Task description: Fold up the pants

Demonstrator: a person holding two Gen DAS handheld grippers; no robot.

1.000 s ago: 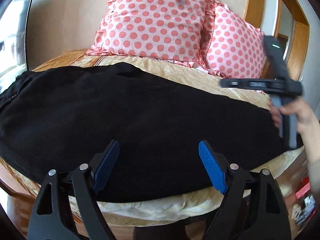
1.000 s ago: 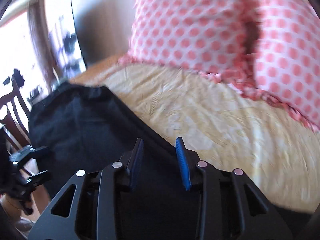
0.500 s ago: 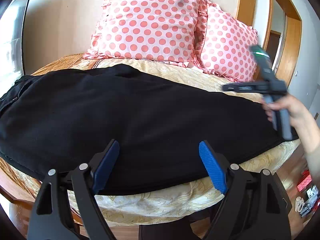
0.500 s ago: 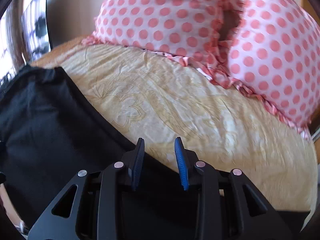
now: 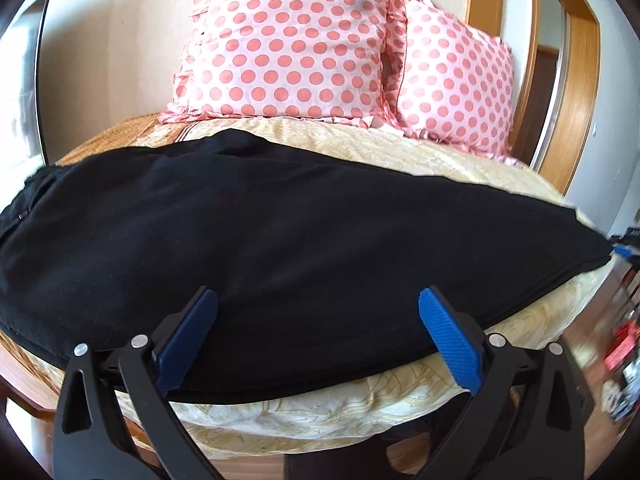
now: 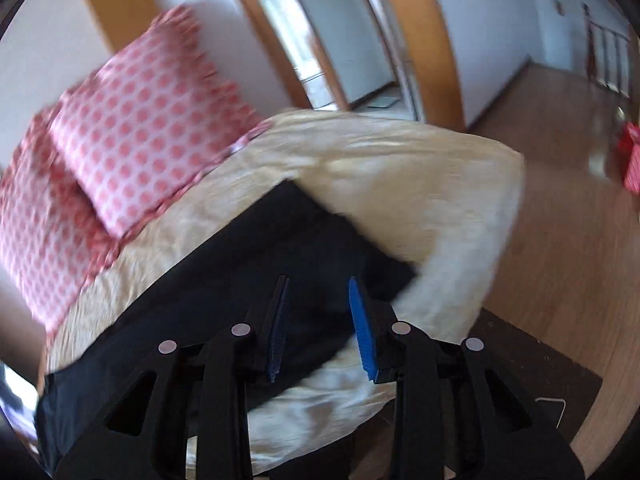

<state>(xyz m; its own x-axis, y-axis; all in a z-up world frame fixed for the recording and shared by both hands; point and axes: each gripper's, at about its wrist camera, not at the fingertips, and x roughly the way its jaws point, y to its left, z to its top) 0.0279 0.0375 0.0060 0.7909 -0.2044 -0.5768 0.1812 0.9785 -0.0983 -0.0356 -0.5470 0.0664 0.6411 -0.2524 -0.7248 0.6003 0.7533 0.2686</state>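
Black pants (image 5: 280,240) lie flat across the cream bedspread (image 5: 400,148), waistband at the left, leg ends at the right. My left gripper (image 5: 318,332) is wide open and empty, hovering over the near edge of the pants at mid-length. In the right wrist view, which is blurred, the leg end of the pants (image 6: 320,248) lies by the bed's corner. My right gripper (image 6: 318,320) hovers just above that leg end, jaws partly open with nothing between them. A sliver of the right gripper (image 5: 626,246) shows at the left wrist view's right edge.
Two pink polka-dot pillows (image 5: 288,40) (image 5: 456,88) stand against the wall behind the pants; they also show in the right wrist view (image 6: 136,128). A wooden door frame (image 6: 404,32) and wood floor (image 6: 560,200) lie past the bed's corner. Small red items (image 5: 618,348) sit on the floor.
My right gripper has swung from over the pants' far edge to the leg end at the bed's corner and left the middle of the left view. My left gripper has risen slightly.
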